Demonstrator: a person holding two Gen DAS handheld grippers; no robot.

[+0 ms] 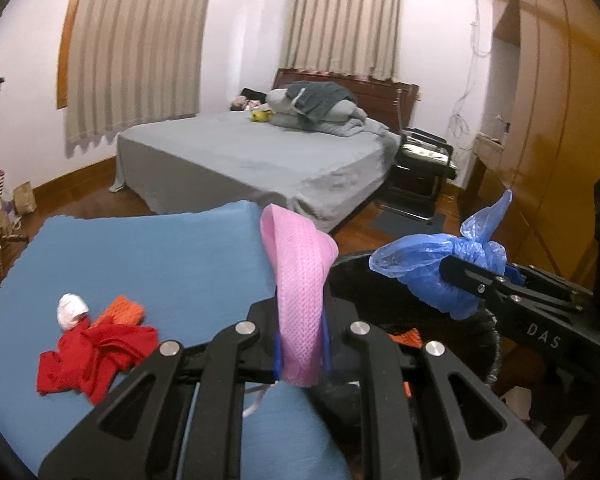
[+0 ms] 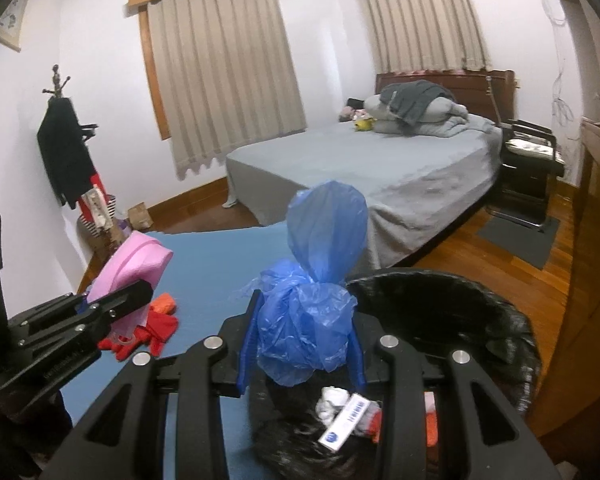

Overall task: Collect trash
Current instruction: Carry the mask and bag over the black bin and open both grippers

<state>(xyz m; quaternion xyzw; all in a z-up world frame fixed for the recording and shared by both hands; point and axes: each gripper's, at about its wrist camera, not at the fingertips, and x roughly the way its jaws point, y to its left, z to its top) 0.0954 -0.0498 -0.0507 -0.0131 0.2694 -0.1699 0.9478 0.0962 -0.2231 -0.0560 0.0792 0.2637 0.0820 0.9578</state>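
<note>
My left gripper (image 1: 302,354) is shut on a pink mesh cloth (image 1: 300,280) and holds it above the blue table (image 1: 160,256). It also shows in the right wrist view (image 2: 134,260). My right gripper (image 2: 300,354) is shut on a knotted blue plastic bag (image 2: 312,312) and holds it over the black-lined trash bin (image 2: 460,300). That bag also shows in the left wrist view (image 1: 432,264). On the table lie a red cloth (image 1: 92,356), an orange piece (image 1: 124,310) and a white wad (image 1: 72,310). Trash, including a white box (image 2: 346,420), lies in the bin.
A bed with a grey sheet (image 1: 252,160) stands behind the table. A black chair (image 1: 420,168) stands by the bed. A wooden wardrobe (image 1: 560,120) lines the right wall. A coat stand (image 2: 64,152) with clothes is at the left wall.
</note>
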